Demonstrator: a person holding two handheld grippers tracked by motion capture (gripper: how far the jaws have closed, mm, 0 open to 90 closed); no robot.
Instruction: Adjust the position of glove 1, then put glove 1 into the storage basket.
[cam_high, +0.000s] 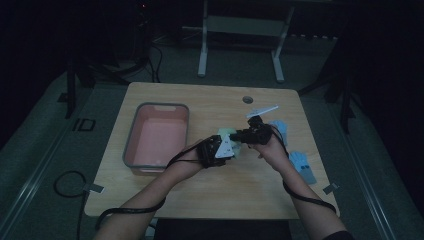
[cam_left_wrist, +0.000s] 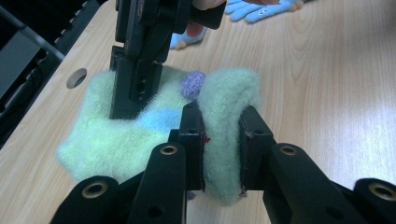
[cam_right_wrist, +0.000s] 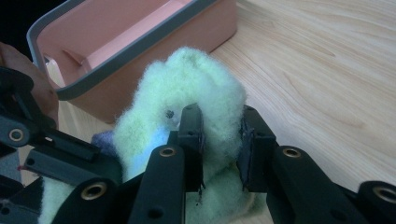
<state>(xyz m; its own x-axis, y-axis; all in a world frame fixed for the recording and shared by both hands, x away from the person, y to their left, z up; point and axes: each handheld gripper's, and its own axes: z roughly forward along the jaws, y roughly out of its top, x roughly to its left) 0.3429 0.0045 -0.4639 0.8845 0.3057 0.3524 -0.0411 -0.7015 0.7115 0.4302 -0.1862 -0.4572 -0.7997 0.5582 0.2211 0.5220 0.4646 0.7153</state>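
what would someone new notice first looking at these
First, the fuzzy pale green sock at mid-table, pinched at once by the left gripper and the right gripper, each with its jaws shut on a fold of it. Next, the pink bin with a grey rim, on the table left of the hands. Blue socks lie near the table's right edge.

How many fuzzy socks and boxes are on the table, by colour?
Light green fuzzy sock, pinched by the left claw and the right claw: 1
Blue fuzzy socks, one at the table's right edge and one behind the hands: 2
Pink box: 1
Total: 4
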